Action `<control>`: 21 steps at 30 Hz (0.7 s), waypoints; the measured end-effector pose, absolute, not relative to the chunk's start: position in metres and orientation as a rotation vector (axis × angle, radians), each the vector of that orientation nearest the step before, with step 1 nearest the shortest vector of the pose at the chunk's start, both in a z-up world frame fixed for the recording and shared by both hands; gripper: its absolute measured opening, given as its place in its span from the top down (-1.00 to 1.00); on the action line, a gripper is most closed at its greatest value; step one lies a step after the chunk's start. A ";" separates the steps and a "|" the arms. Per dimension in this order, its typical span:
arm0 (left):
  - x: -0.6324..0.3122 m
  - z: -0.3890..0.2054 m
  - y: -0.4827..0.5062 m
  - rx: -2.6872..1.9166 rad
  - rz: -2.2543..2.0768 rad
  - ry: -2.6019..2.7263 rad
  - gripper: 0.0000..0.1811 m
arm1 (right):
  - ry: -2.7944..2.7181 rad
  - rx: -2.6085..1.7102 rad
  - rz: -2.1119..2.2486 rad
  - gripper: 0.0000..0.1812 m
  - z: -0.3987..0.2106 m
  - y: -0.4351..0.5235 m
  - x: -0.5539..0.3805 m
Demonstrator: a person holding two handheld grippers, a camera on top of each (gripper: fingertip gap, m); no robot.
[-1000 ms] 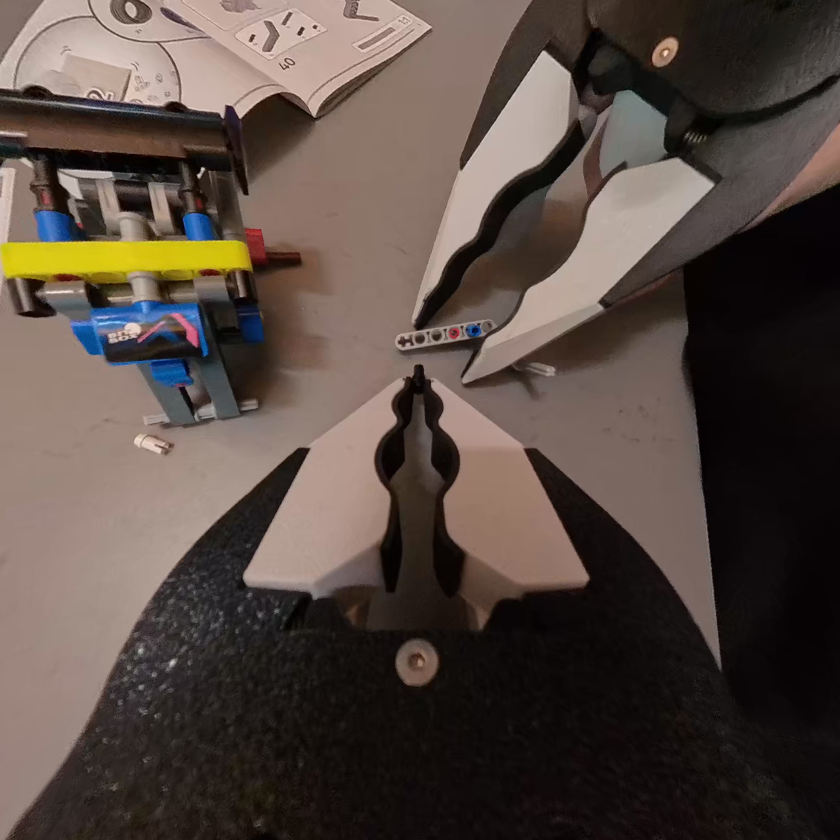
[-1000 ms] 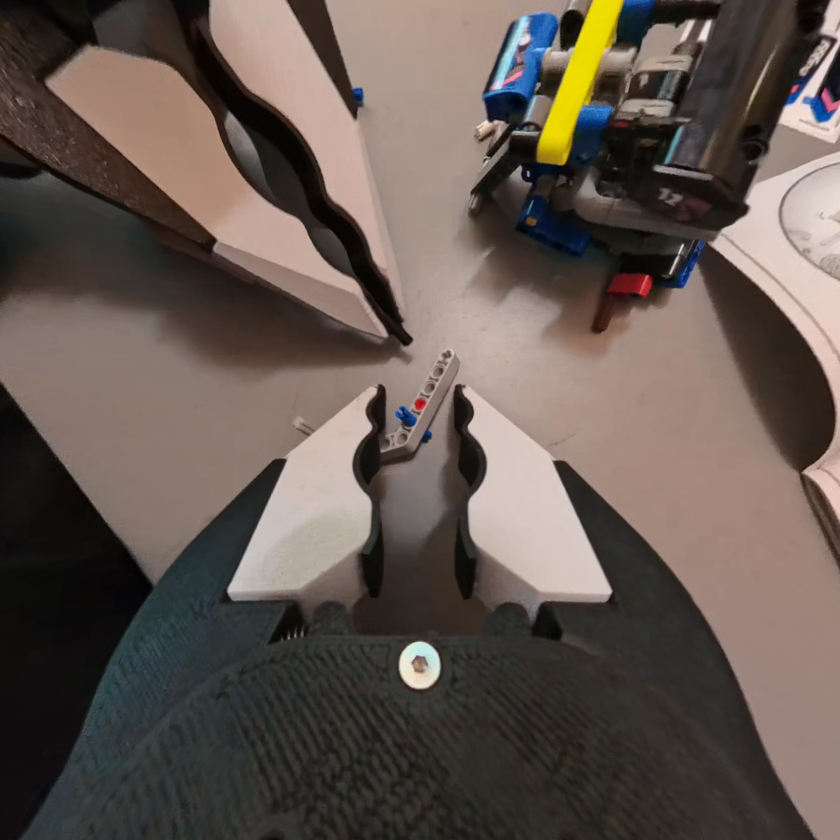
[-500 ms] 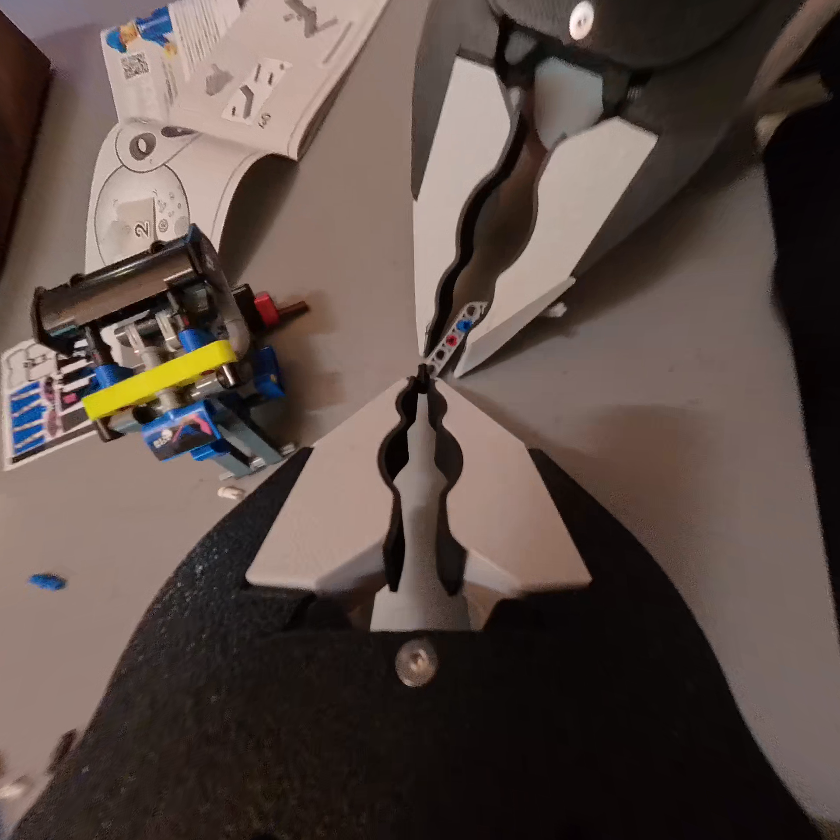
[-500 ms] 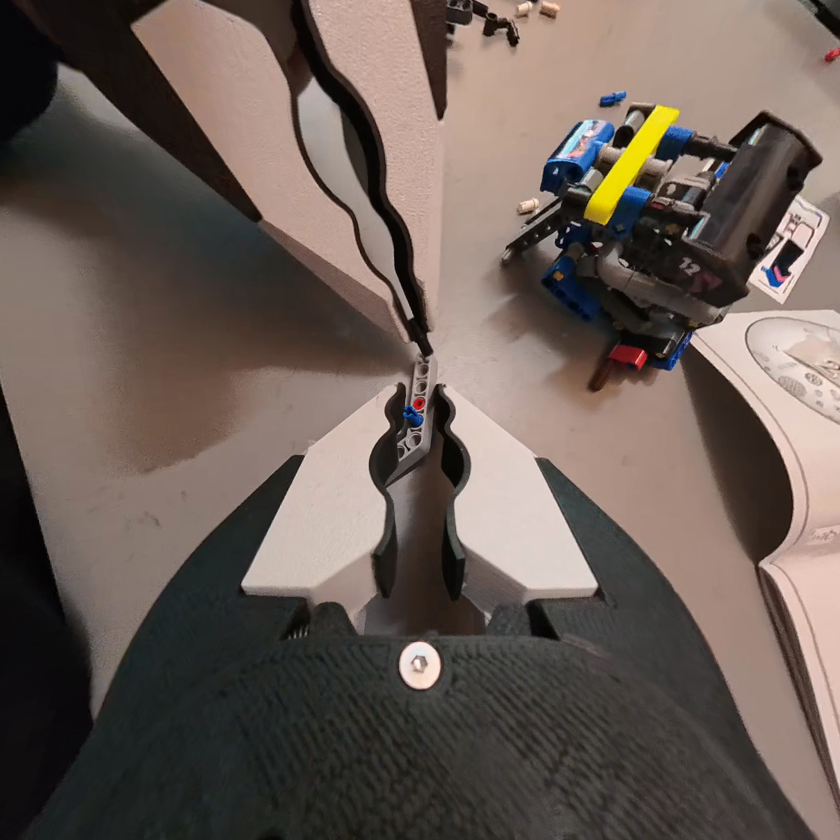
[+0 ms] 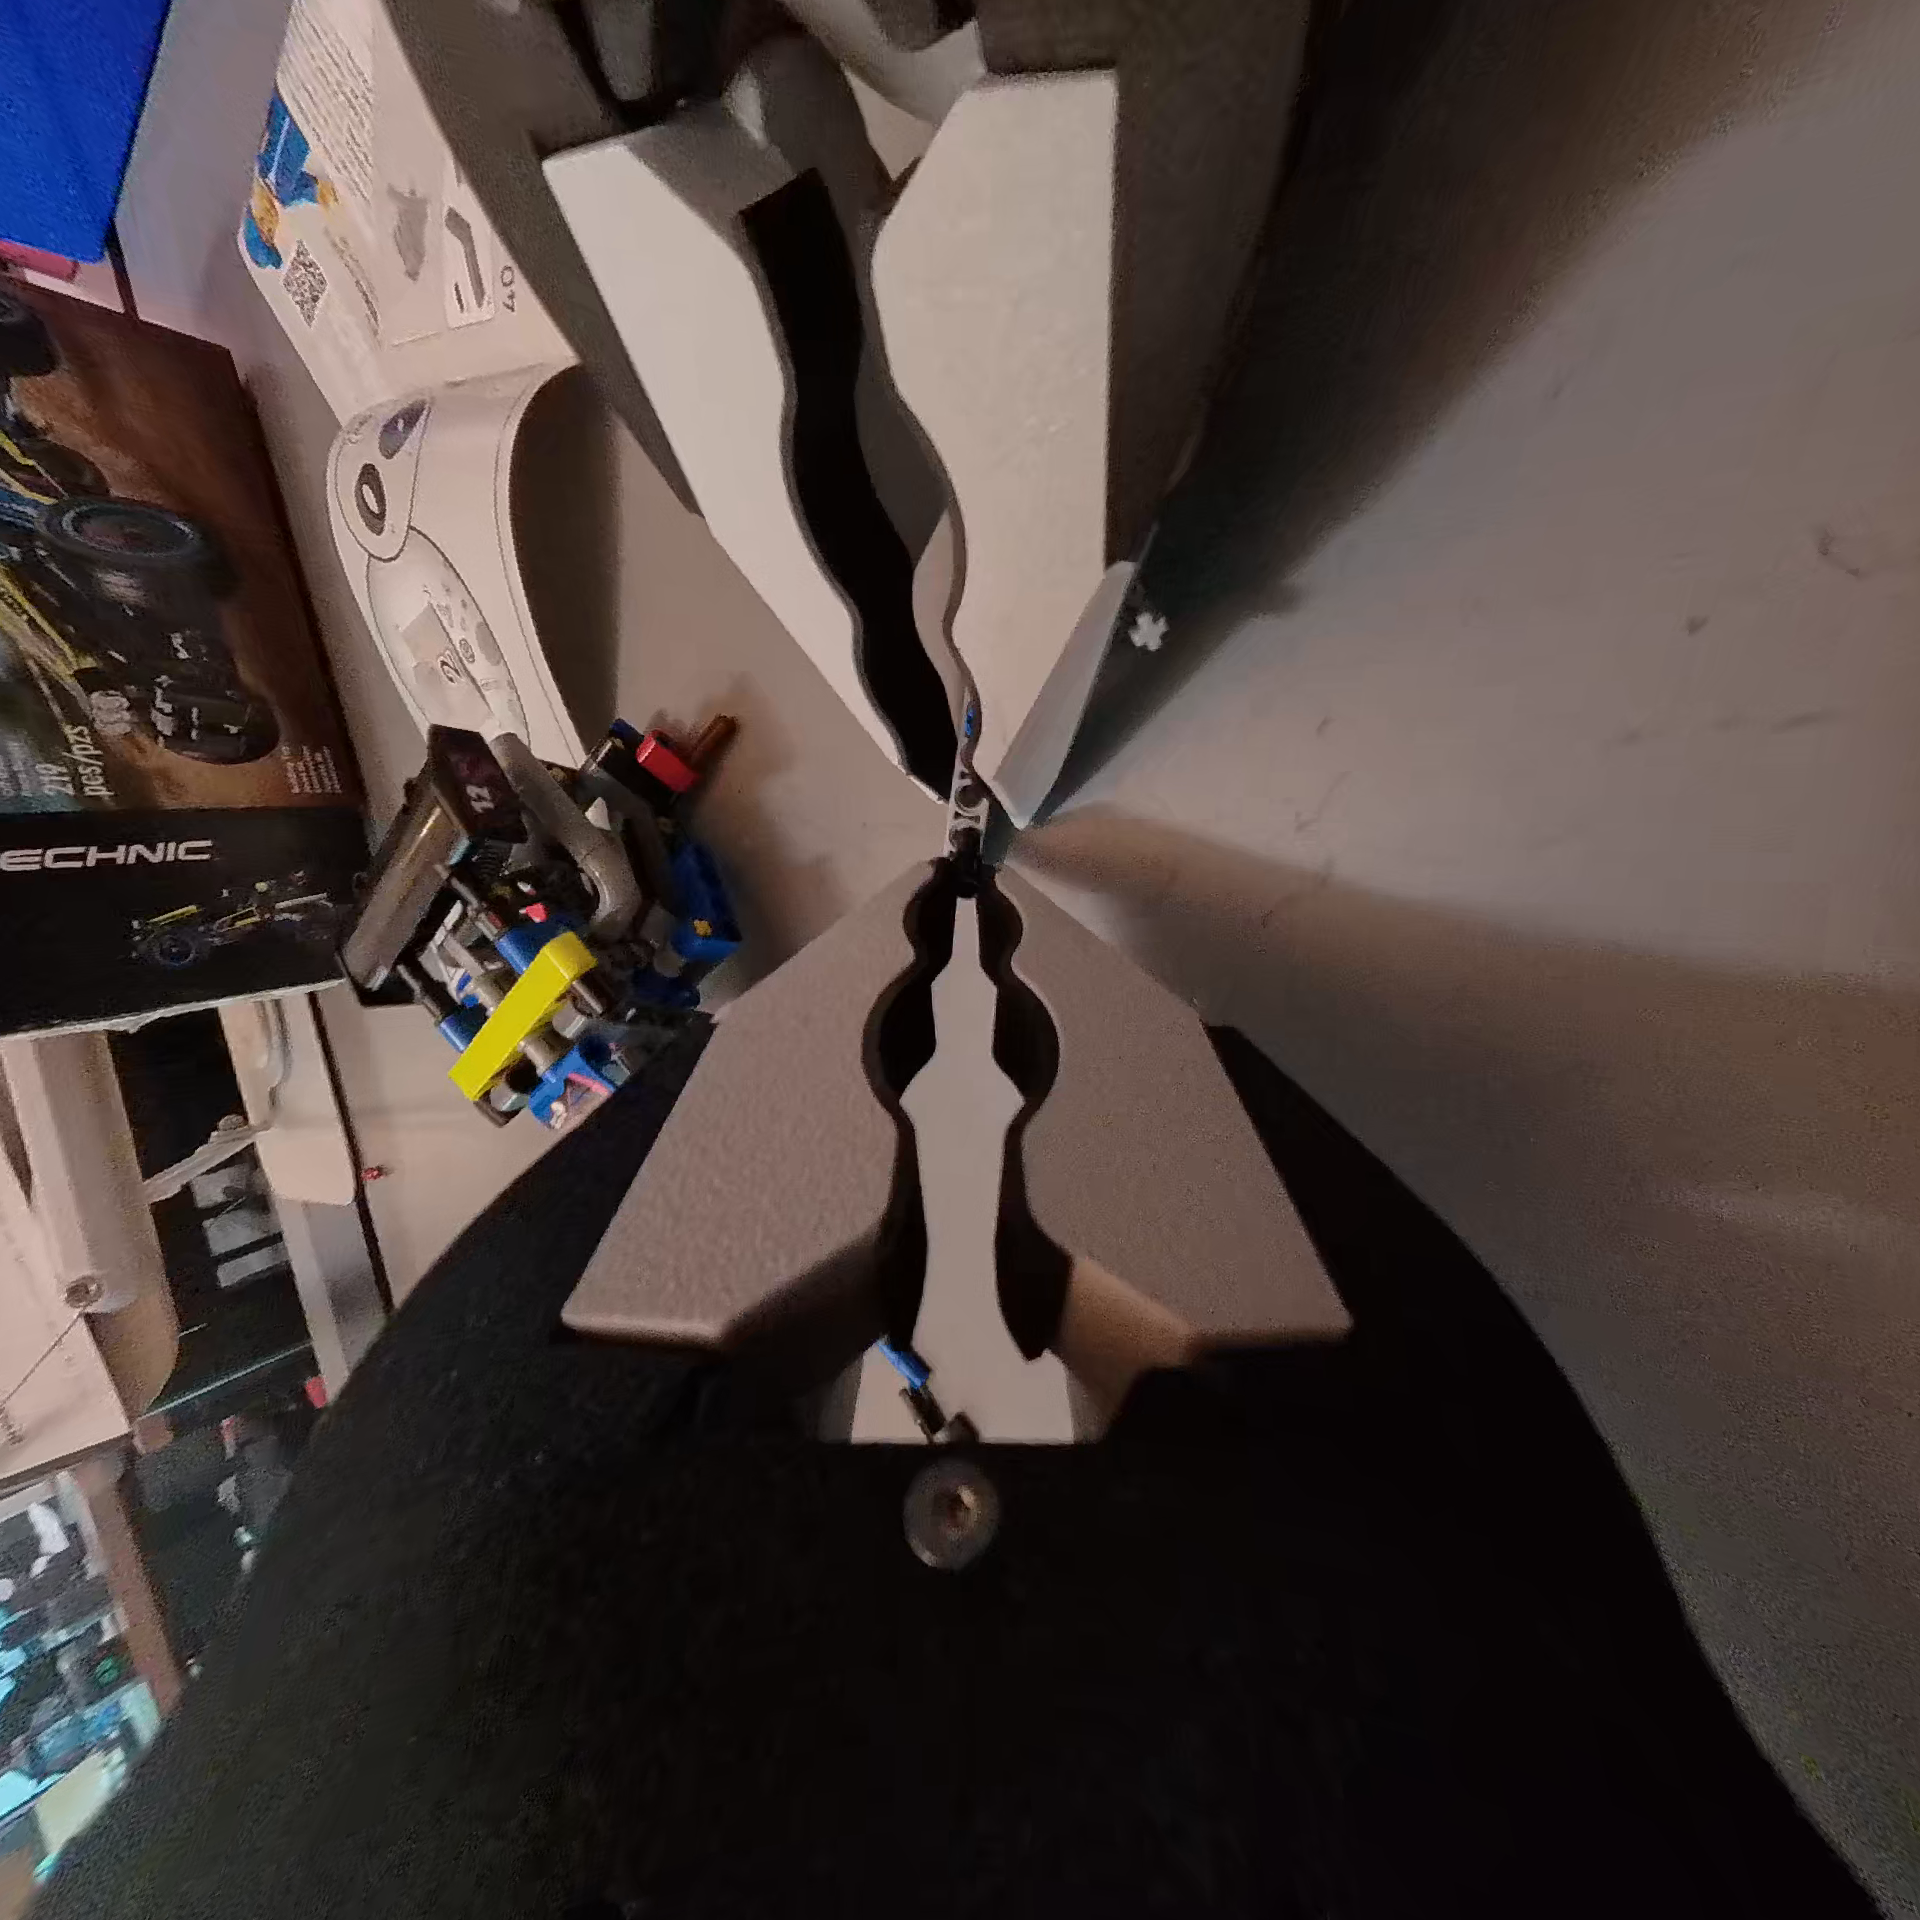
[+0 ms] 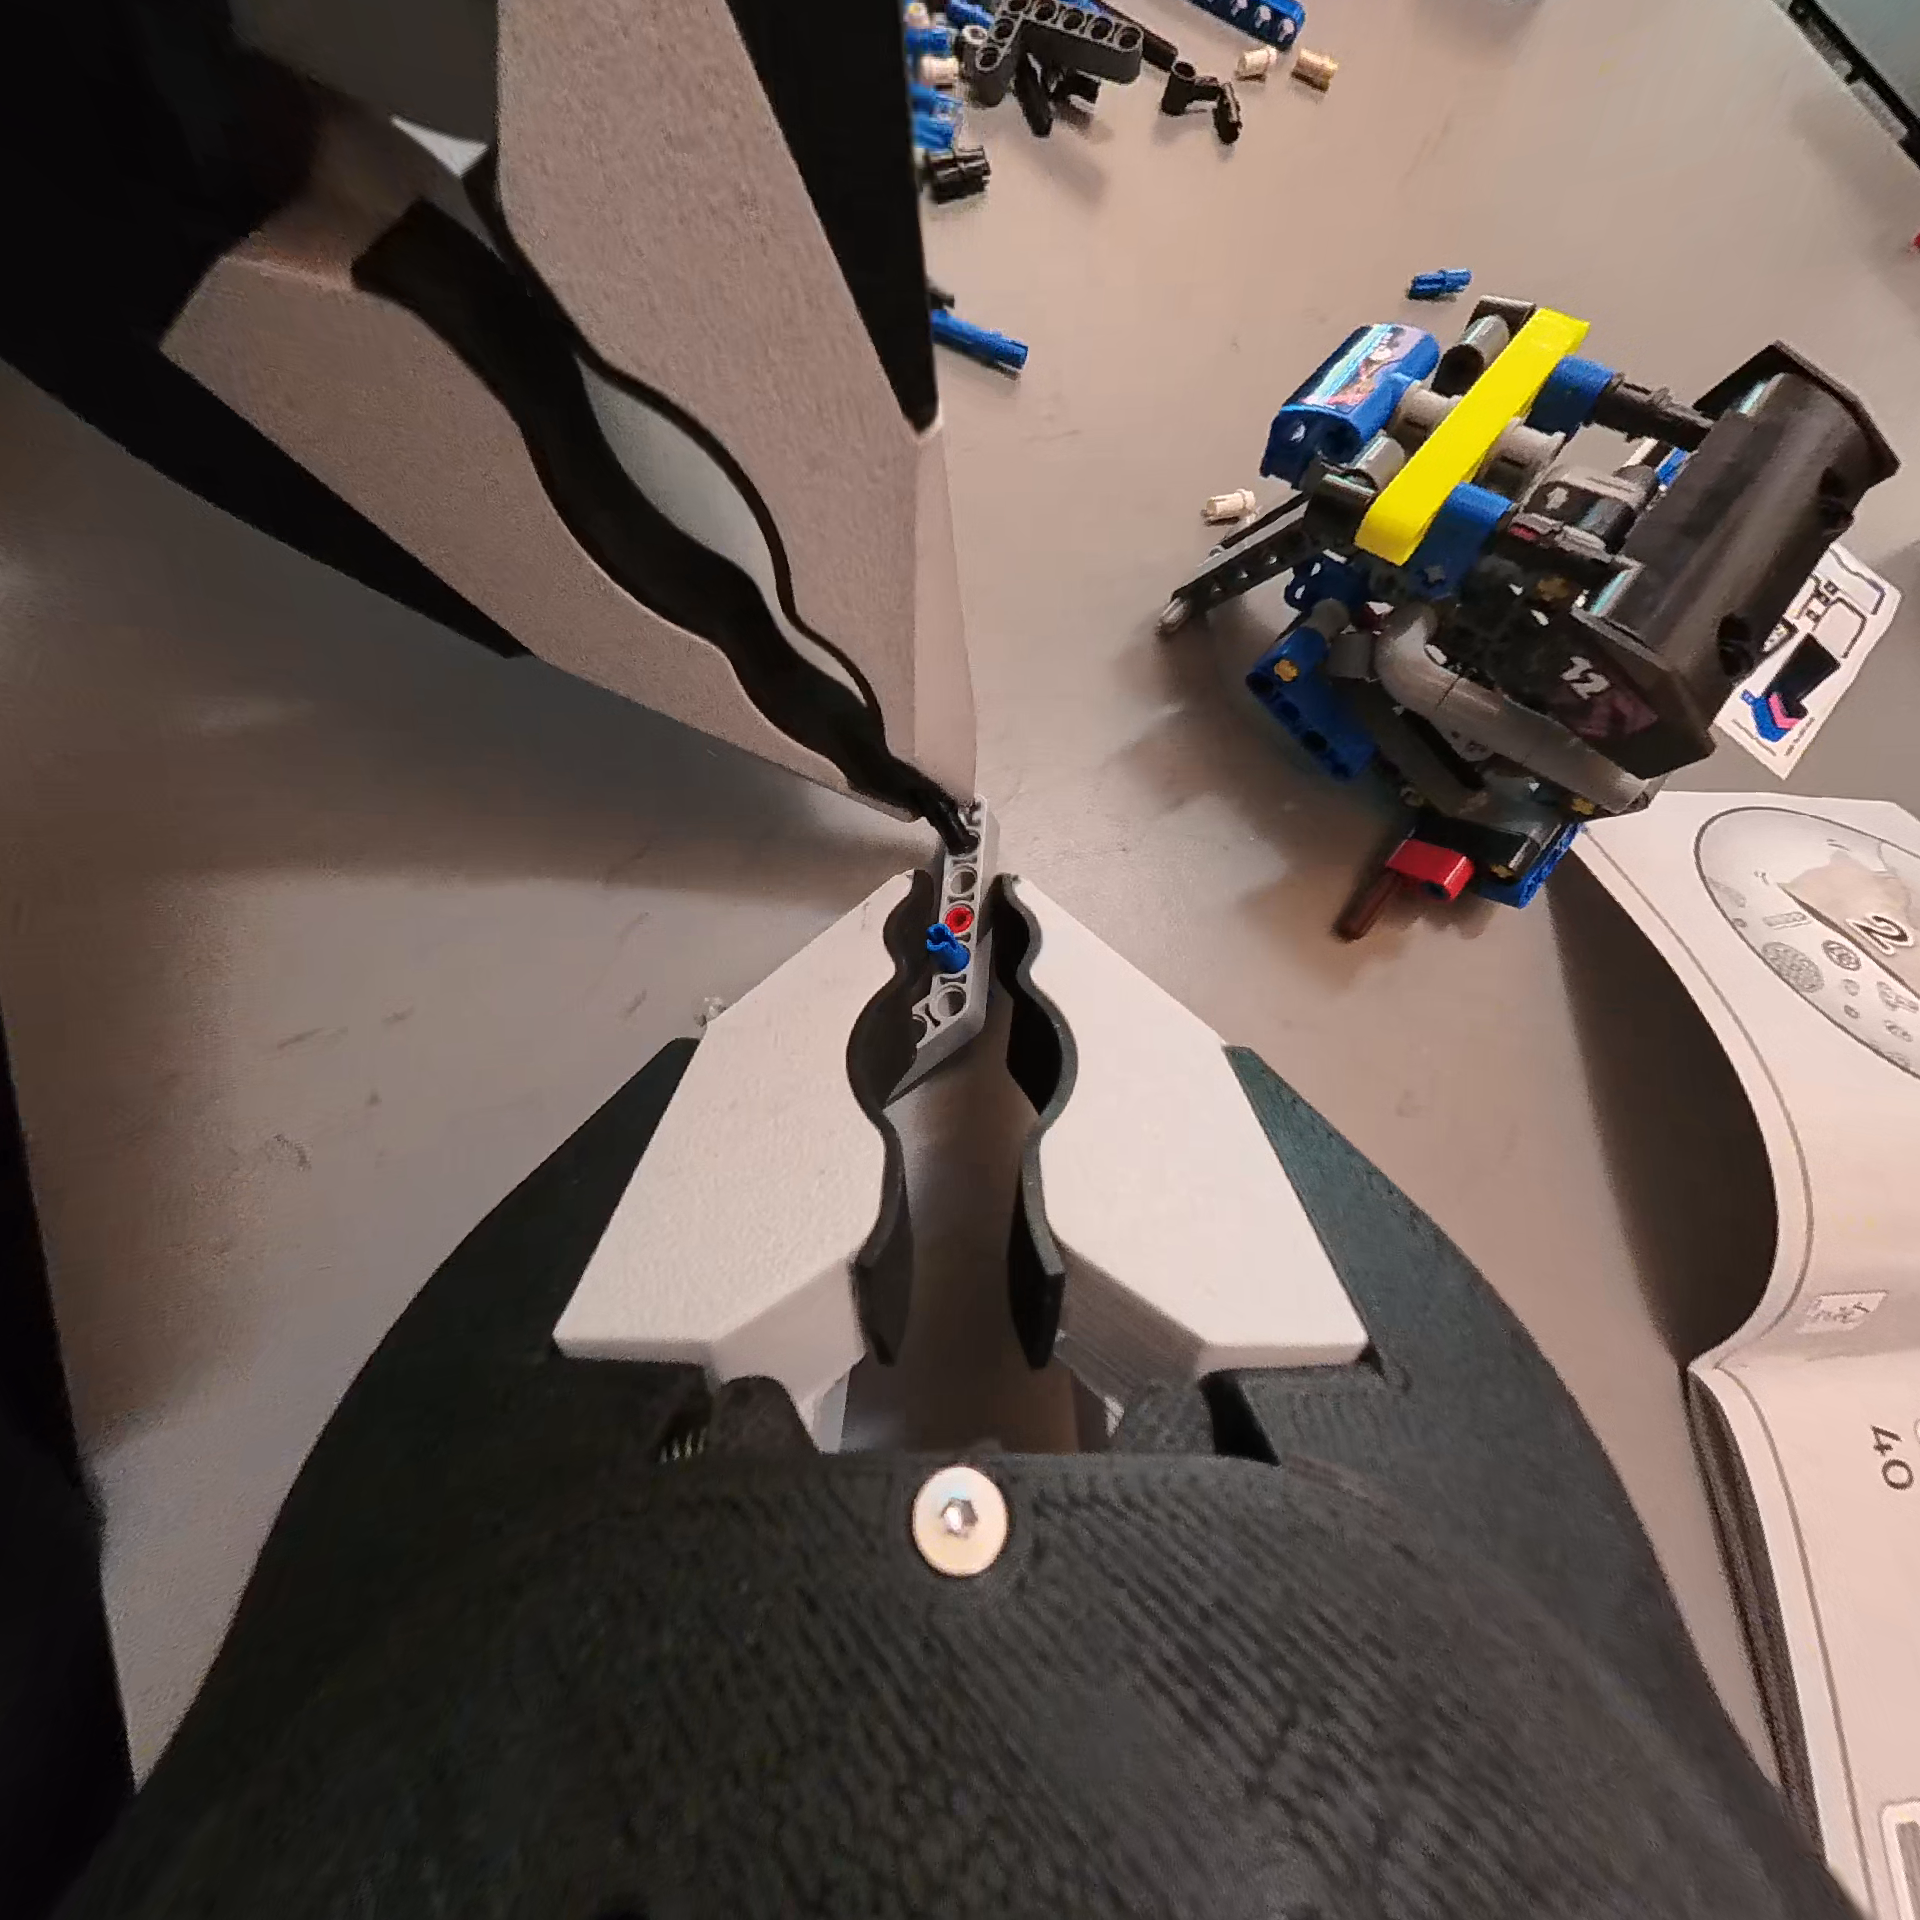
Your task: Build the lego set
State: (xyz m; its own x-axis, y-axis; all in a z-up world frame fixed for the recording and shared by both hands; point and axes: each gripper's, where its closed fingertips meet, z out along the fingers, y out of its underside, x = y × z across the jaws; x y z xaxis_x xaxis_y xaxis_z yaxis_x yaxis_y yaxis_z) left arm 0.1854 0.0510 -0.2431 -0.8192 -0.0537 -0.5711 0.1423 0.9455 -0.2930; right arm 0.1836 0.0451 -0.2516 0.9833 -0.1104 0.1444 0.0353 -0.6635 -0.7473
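My right gripper (image 6: 956, 894) is shut on a grey Technic beam (image 6: 961, 935) that carries a red pin and a blue pin, and holds it above the table. My left gripper (image 5: 961, 883) is shut on a small black pin (image 5: 964, 871). The pin's tip touches the beam's far end hole (image 6: 966, 826). In the left wrist view the right gripper (image 5: 961, 790) faces mine tip to tip with the beam (image 5: 968, 800) between its fingers. The partly built blue, black and yellow model (image 6: 1538, 582) stands on the table, also in the left wrist view (image 5: 551, 935).
An open instruction booklet (image 6: 1818, 1039) lies right of the model, a sticker sheet (image 6: 1808, 675) behind it. Loose black and blue parts (image 6: 1039, 62) lie at the far edge, a blue pin (image 6: 1439, 283) near the model. The set's box (image 5: 156, 623) lies beyond the model. The grippers are tip to tip, or close to it.
The right gripper closed on the grey beam and lifted it off the table. The left gripper rose with its black pin and met the beam's end.
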 end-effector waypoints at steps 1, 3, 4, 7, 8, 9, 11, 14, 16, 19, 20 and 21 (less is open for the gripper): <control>0.185 -0.243 0.051 0.068 -0.420 2.490 0.99 | 0.047 -2.286 -0.217 0.88 -0.252 0.045 0.183; 0.185 -0.243 0.051 0.082 -0.391 2.485 0.99 | 0.032 -2.286 -0.197 0.88 -0.252 0.046 0.182; 0.184 -0.244 0.052 0.095 -0.367 2.482 0.99 | 0.030 -2.286 -0.186 0.88 -0.252 0.046 0.181; 0.183 -0.244 0.052 0.158 -0.274 2.485 0.99 | 0.029 -2.287 -0.165 0.88 -0.252 0.046 0.180; 0.183 -0.244 0.052 0.203 -0.235 2.479 1.00 | 0.032 -2.287 -0.159 0.88 -0.252 0.046 0.180; 0.183 -0.243 0.052 0.264 -0.191 2.468 1.00 | 0.033 -2.287 -0.153 0.88 -0.252 0.046 0.180; 0.183 -0.243 0.052 0.405 -0.100 2.440 1.00 | 0.035 -2.287 -0.145 0.88 -0.252 0.046 0.180; 0.183 -0.242 0.051 0.668 0.036 2.382 0.99 | 0.032 -2.288 -0.133 0.88 -0.252 0.047 0.179; 0.183 -0.242 0.050 0.807 0.097 2.359 0.99 | 0.026 -2.287 -0.125 0.88 -0.252 0.047 0.179; 0.181 -0.242 0.049 0.930 0.187 2.336 1.00 | 0.017 -2.287 -0.123 0.88 -0.252 0.047 0.178; 0.180 -0.242 0.049 0.962 0.238 2.321 1.00 | 0.015 -2.287 -0.122 0.88 -0.252 0.047 0.178; 0.180 -0.242 0.048 1.001 0.296 2.292 0.99 | 0.015 -2.287 -0.121 0.88 -0.252 0.047 0.178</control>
State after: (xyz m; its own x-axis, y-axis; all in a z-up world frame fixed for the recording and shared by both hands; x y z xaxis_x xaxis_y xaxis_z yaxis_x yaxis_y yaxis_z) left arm 0.1799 0.0483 -0.2421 -0.5256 0.7238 -0.4470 0.5867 0.6889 0.4257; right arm 0.1782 0.0471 -0.2522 0.9953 -0.0510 0.0828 0.0287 -0.6591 -0.7515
